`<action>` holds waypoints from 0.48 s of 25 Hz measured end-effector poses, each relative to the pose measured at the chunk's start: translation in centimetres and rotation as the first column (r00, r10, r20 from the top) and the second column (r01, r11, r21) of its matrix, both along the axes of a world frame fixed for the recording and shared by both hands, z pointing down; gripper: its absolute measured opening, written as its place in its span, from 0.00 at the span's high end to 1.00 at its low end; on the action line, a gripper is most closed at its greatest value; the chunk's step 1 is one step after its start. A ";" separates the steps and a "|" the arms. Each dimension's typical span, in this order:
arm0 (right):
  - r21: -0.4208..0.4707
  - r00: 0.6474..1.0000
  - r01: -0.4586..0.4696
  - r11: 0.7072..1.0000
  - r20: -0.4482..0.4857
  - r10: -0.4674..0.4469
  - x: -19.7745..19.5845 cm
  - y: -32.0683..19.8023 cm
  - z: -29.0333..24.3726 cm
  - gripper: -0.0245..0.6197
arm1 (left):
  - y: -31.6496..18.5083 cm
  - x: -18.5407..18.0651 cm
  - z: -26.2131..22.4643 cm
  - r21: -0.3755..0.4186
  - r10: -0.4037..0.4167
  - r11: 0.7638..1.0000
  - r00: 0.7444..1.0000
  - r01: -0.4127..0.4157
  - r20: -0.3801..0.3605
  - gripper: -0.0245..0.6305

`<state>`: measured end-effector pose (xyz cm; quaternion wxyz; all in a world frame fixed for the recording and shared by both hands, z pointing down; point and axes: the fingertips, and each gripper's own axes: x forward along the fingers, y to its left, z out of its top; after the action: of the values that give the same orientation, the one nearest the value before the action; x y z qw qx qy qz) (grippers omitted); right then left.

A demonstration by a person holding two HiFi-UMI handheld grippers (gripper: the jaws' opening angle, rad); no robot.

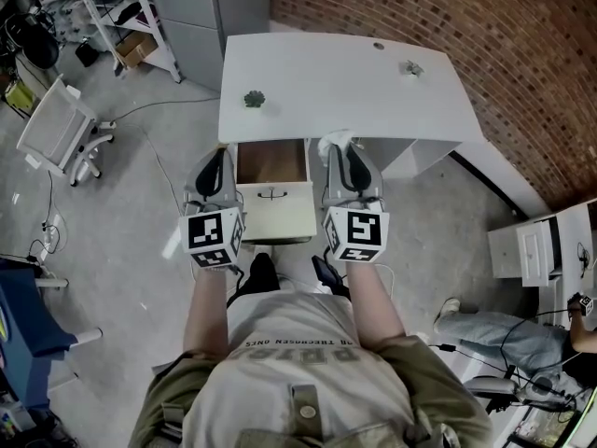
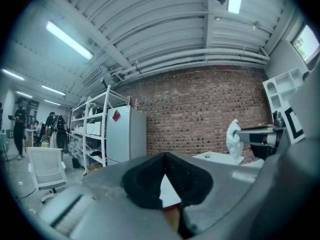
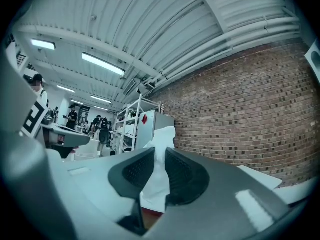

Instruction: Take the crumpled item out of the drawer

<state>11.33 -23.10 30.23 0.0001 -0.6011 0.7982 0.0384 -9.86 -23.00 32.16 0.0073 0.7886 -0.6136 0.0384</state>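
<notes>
Two grippers are held side by side over the open drawer (image 1: 272, 162) under the white desk (image 1: 345, 82), one at each side of it. The left gripper (image 2: 164, 157) has its jaws pressed fully together, tip to tip, with nothing between them. The right gripper (image 3: 158, 156) has its jaws only a little apart, clamped on the crumpled white item (image 3: 160, 176), which sticks up past the tips and hangs below the pads. Seen from above, that white wad sits at the front of the right gripper, at the desk's front edge just right of the drawer and clear of its brown inside. The drawer stands pulled out toward the person, its pale front with a small handle (image 1: 271, 194) facing them. Well apart on the desktop lie a dark green thing (image 1: 254, 99) near the left edge and a paler thing (image 1: 411, 67) farther right.
</notes>
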 end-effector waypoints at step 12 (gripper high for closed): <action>-0.002 1.000 0.003 1.000 -0.010 -0.003 0.1 0.1 0.2 0.87 | 0.3 0.1 0.0 -0.007 -0.010 1.000 1.000 0.010 0.008 0.95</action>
<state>11.40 -22.98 30.39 -0.0045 -0.5996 0.7992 0.0409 -9.80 -22.65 32.13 0.0078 0.7853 -0.6175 0.0436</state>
